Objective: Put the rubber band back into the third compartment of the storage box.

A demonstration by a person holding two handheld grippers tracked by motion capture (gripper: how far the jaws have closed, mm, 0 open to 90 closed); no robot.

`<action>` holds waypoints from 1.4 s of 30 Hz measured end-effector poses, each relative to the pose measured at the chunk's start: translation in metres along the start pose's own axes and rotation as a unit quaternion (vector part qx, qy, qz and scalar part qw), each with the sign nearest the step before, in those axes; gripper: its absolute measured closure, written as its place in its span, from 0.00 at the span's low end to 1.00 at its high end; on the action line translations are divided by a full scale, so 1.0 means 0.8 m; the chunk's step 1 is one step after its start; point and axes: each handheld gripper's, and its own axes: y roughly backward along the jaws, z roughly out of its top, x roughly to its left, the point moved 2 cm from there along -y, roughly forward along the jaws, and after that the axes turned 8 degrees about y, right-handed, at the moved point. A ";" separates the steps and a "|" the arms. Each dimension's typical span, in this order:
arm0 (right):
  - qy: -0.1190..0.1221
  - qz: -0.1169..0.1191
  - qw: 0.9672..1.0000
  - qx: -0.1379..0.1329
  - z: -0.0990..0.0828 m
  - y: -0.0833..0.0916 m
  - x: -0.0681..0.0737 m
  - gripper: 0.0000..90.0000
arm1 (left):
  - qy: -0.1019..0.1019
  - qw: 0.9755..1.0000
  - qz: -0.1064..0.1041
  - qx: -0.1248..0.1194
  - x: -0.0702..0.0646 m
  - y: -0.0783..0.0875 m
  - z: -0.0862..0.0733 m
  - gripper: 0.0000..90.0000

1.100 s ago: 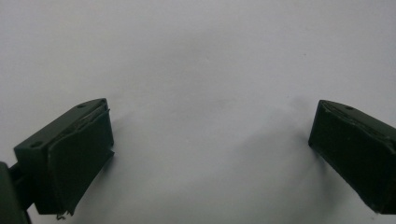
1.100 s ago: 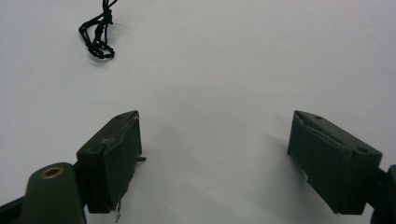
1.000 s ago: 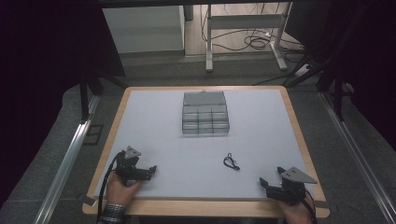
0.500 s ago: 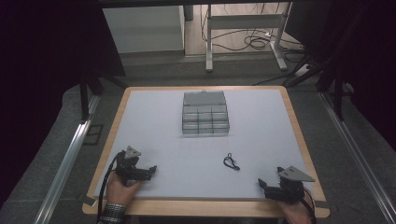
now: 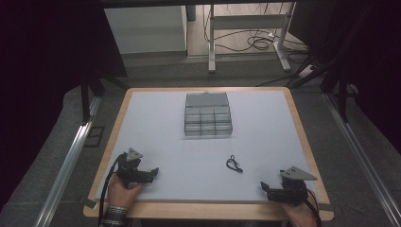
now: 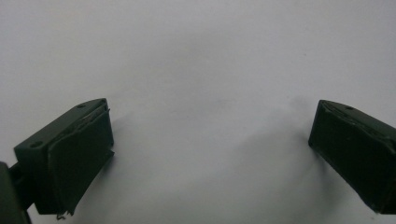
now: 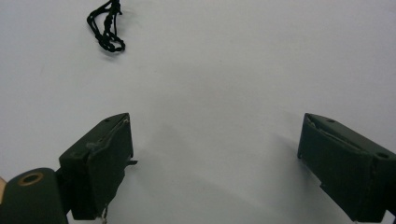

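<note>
A small black looped cord (image 5: 233, 164) lies on the white mat right of centre; in the right gripper view the cord (image 7: 106, 28) is at the upper left, well beyond the jaws. My left gripper (image 5: 152, 173) rests near the front left edge, held by a hand, with its jaws pointing right. In its own view the left gripper (image 6: 210, 140) stands open over bare mat. My right gripper (image 5: 265, 187) sits at the front right corner pointing left. It is also open (image 7: 215, 149), with nothing between its fingers.
A grey compartment box (image 5: 208, 116) with its lid tipped back stands at the middle back of the mat. The table's wooden rim (image 5: 208, 210) frames the mat. Beyond the table are a white cabinet (image 5: 144, 26) and cables on the floor.
</note>
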 end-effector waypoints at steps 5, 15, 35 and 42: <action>-0.019 0.004 1.000 0.001 0.007 0.003 0.000 0.09 | -0.001 1.000 0.000 0.000 0.000 0.000 0.000 0.00; 0.004 0.000 1.000 0.026 0.019 -0.003 0.008 0.07 | -0.001 1.000 0.000 0.000 0.000 0.000 0.000 0.00; 0.004 0.030 0.998 0.056 0.047 -0.012 0.006 0.22 | -0.001 1.000 0.000 0.000 0.000 0.000 0.000 0.00; 0.039 0.035 0.995 0.082 0.059 -0.019 0.010 0.30 | -0.001 1.000 0.000 0.000 0.000 0.000 0.000 0.00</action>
